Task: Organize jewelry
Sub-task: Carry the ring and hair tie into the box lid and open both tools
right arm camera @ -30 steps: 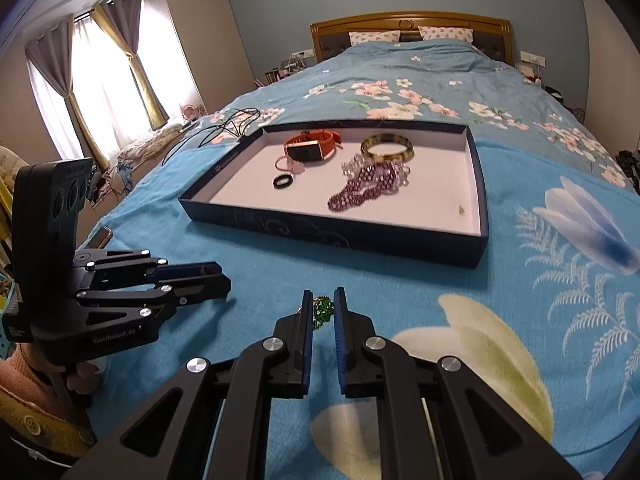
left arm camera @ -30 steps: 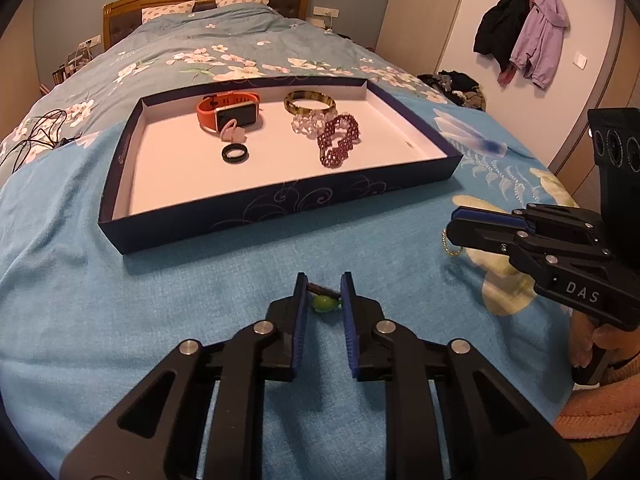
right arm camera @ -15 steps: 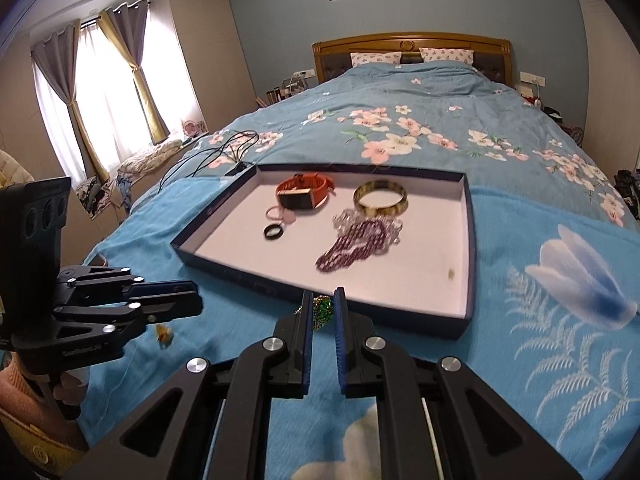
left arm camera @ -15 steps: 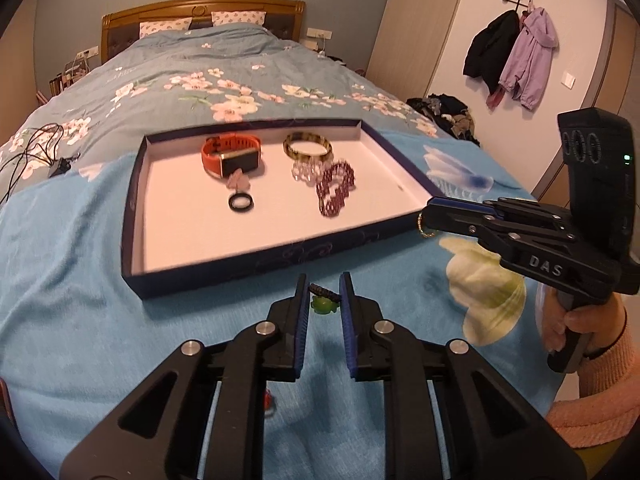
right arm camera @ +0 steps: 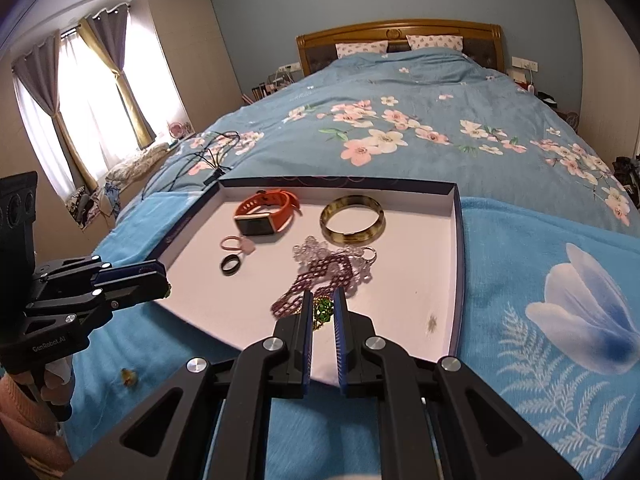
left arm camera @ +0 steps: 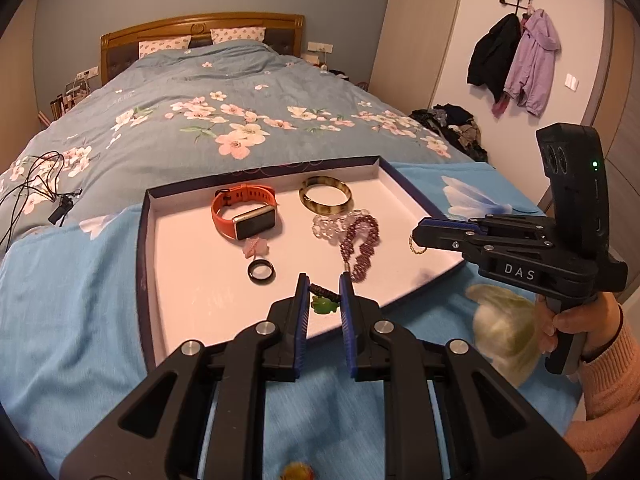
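Both claws (left arm camera: 324,294) (right arm camera: 320,308) nearer tray (left arm camera: 146,240)

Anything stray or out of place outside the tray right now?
Yes. A small yellowish piece lies on the blue blanket in front of the tray, below the left gripper, while the other jewelry sits inside. Too small to identify.

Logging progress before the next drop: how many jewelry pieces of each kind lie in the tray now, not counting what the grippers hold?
Watches: 1, orange watch
Bangles: 1, bangle
Beaded bracelets: 2, clear bracelet, purple bracelet
Rings: 2, black ring, pink ring
Total: 6 in the tray
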Demonstrator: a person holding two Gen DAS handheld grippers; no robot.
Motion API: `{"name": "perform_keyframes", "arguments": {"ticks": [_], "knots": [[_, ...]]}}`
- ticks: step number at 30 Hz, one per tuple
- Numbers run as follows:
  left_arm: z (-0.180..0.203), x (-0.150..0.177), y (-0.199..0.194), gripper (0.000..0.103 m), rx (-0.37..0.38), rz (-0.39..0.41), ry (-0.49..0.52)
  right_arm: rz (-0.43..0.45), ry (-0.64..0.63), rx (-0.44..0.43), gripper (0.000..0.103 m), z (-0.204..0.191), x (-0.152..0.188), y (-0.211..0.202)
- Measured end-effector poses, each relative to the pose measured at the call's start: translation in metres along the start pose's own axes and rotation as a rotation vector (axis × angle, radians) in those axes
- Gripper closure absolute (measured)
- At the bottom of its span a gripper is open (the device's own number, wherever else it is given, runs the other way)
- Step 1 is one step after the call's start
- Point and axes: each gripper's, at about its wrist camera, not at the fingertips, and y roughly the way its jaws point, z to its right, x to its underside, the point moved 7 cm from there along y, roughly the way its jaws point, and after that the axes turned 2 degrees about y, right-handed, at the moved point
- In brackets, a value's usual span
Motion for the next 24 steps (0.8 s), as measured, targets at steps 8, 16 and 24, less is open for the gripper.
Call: {"name": "perform_keyframes", "arguments": {"ticks": [8, 16, 24], "knots": [[-0.010, -0.002, 0.034, 0.088, -0.005, -0.058, -0.031, -0.046, -0.014, 0.008, 0.095, 0.002, -0.002, 0.022], [-0.016, 0.000, 0.050, 0.088, -0.018, -0.086, -0.046, -0.060, -0.018, 0.007, 0.095, 0.001, -0.003, 0.031], [-0.018, 0.003, 0.063, 0.087, -0.016, -0.115, -0.055, -0.085, -0.021, 0.009, 0.093, 0.001, 0.000, 0.039]]}}
